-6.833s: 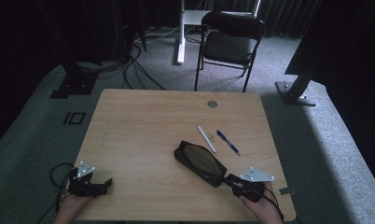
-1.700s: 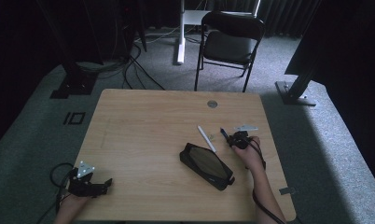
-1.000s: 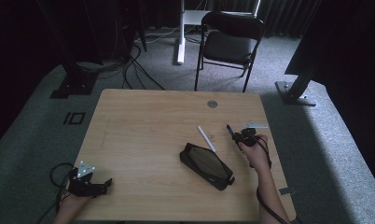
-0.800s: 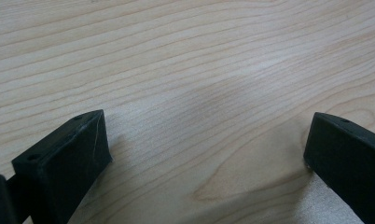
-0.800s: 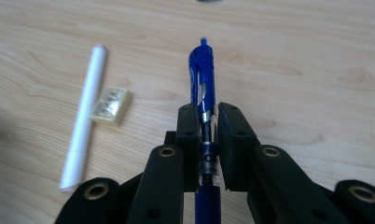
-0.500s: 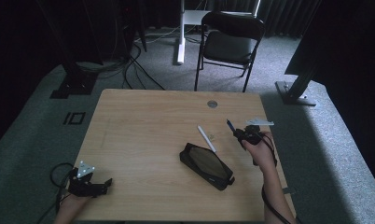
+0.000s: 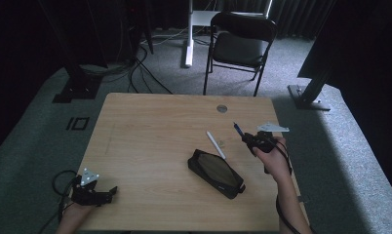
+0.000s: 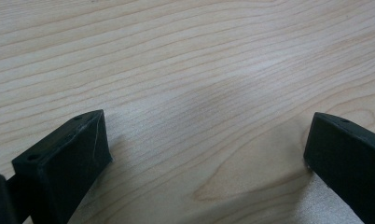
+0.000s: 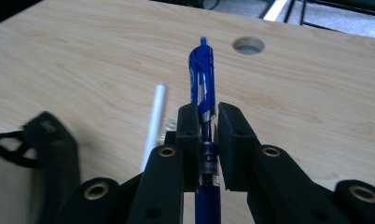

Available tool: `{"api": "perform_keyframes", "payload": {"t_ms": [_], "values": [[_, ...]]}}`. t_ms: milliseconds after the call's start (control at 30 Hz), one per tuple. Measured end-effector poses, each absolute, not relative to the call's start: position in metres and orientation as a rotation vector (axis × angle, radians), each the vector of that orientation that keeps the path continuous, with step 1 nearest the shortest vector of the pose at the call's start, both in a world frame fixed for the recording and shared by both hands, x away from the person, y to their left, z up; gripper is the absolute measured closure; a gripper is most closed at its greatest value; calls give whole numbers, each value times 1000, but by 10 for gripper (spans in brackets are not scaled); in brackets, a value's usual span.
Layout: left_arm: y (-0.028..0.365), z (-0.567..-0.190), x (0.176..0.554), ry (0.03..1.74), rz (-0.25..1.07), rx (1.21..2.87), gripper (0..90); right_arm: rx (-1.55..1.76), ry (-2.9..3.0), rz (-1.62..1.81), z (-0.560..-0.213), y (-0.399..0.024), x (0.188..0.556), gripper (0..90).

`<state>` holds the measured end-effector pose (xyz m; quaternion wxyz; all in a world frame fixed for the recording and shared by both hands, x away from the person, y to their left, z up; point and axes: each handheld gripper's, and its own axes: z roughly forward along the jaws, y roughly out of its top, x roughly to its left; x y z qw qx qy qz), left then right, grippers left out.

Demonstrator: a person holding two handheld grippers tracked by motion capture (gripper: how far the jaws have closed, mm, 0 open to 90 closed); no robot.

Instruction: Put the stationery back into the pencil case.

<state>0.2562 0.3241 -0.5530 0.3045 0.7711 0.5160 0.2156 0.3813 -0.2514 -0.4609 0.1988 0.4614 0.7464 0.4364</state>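
Inspector: Blue pen (image 9: 202, 84) is sitting clamped between the pads of the right gripper (image 9: 208, 122), lengthwise along the jaws, its clip end sticking out past the tips. In the high view the right gripper (image 7: 256, 140) is holding the blue pen (image 7: 238, 129) above the right part of the table (image 7: 150, 131), clear of the wood.

Clerk: And what is lying around it?

Inspector: White pen (image 7: 215, 145) is lying flat just to the left of it, with a small clear cap (image 7: 223, 143) right beside it. Black pencil case (image 7: 216, 173) is resting nearer the person, close to the white pen's near end. A round hole (image 7: 222, 108) is showing farther back in the tabletop.

Clerk: The other hand?

Inspector: Left gripper (image 7: 99, 194) is resting at the near left corner, well apart from everything. Its jaws are standing wide open over bare wood, gripping nothing.
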Motion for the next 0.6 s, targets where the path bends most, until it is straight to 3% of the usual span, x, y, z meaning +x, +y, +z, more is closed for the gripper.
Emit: {"api": "perform_keyframes", "payload": {"t_ms": [600], "values": [[324,-553,256,1367,571,2042,3,1119,2162,1339,-432,-226,353,795]]}}
